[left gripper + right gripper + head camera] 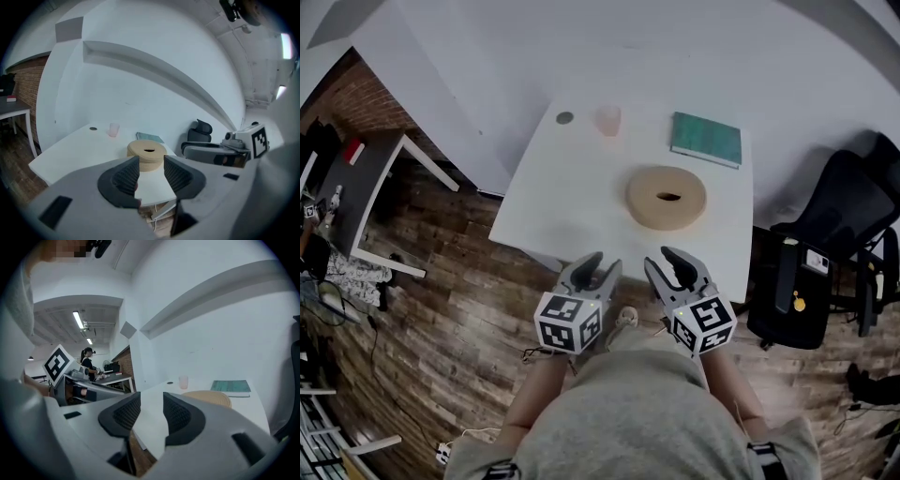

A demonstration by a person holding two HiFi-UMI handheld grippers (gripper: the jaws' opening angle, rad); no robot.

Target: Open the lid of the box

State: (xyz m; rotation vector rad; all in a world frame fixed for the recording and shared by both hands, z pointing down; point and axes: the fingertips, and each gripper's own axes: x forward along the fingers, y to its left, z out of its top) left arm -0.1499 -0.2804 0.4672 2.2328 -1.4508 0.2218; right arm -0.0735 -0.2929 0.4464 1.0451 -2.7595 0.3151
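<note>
The box [667, 197] is round, flat and tan, with a small dark slot in the middle of its lid. It lies on the white table [572, 206], right of centre. My left gripper [602, 264] and right gripper [662, 260] hover side by side over the table's near edge, short of the box. Both are open with nothing between the jaws. In the left gripper view the box [146, 152] shows straight ahead beyond the open gripper [151, 161]. In the right gripper view it [208, 397] lies right of the open gripper [151, 401].
A green book [706, 138], a pink cup [608, 120] and a small dark disc [565, 118] lie at the table's far edge. A black office chair [853, 216] and a black case [792, 295] stand right of the table. A dark desk [366, 178] stands at left on the wooden floor.
</note>
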